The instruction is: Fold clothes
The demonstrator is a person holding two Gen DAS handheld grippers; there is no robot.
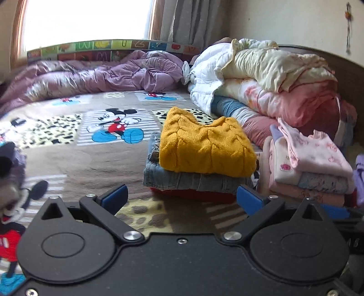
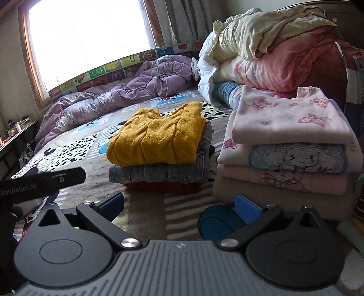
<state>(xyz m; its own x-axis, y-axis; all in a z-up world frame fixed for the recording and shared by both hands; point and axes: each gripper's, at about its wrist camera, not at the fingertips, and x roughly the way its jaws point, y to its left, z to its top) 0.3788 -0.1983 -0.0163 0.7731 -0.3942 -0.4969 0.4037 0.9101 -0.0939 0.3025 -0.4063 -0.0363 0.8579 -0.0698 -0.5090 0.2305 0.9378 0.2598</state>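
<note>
1. The yellow sweater [image 1: 207, 145] lies folded on top of a stack on the bed [image 1: 75, 159]: folded jeans [image 1: 193, 179] under it, a red garment [image 1: 195, 194] at the bottom.
2. The left claw [image 1: 180, 195] is released, its blue pads spread wide with nothing between them. The sweater stack sits just beyond its tips, ahead and slightly toward the right pad, not touching.
3. The right claw [image 2: 179, 205] is likewise released and empty. From it the sweater [image 2: 157, 139] stack lies ahead and to the left, apart from the pads.
4. Right of the sweater stack stands a second pile [image 2: 289, 145] of folded pink and pale-blue clothes; it rises right behind the right claw's right pad.
5. Behind the sweater stack are a heap of quilts [image 1: 268, 79] and a crumpled purple duvet [image 1: 95, 75] under the window [image 1: 86, 20].
6. Hard to make out: the red garment shows only as a thin edge; the pile's lowest layers merge together; a teal thing [image 2: 218, 218] near the right pad is half hidden behind it. A blurred dark shape at the left edge of the left view cannot be identified.
7. Only the right view shows the left claw's black body [image 2: 43, 179] entering left of the sweater stack, and the print on the pile's top. Only the left view shows the Mickey print [image 1: 116, 125] left of the sweater clearly.
</note>
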